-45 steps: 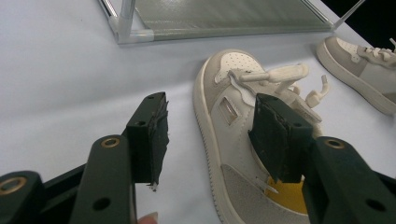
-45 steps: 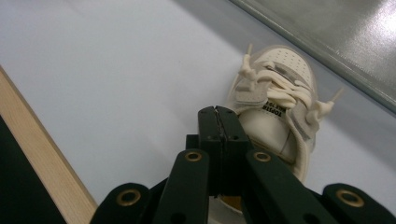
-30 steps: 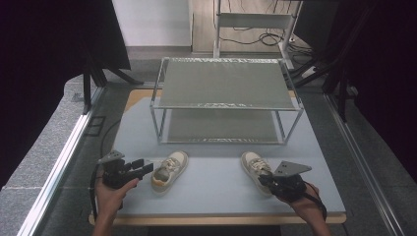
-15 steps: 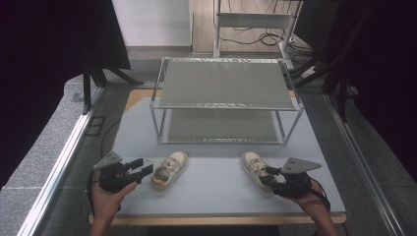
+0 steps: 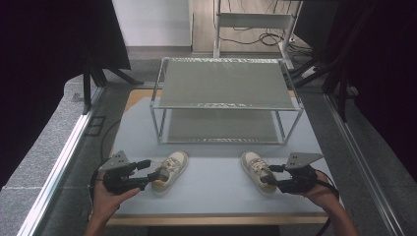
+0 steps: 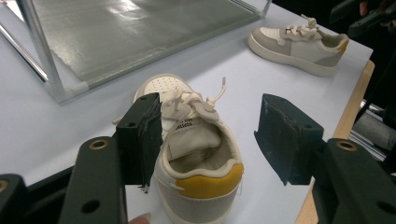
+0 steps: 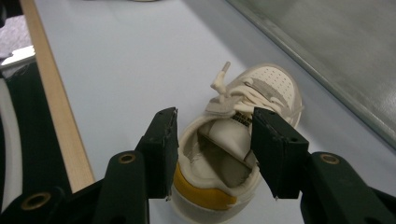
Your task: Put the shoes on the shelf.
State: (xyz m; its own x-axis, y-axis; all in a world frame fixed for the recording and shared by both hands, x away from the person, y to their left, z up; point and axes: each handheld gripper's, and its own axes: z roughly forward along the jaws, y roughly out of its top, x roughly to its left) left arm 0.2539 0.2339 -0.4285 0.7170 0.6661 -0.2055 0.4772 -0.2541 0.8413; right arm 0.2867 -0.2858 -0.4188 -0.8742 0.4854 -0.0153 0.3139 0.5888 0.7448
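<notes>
Left tongs (image 6: 210, 140) and right tongs (image 7: 212, 149), just opened, each straddle an ungripped white, yellow-heeled sneaker: left (image 5: 169, 169), right (image 5: 256, 168), at the pale counter's (image 5: 216, 191) 6 o'clock edge. Close squarely across each heel collar.

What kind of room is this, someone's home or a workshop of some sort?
Most likely a lab or test bench, not a home. A bare metal rack stands on a plain pale table, dark curtains close it in, cables lie on the floor behind, and the two shoes look like practice props.
</notes>
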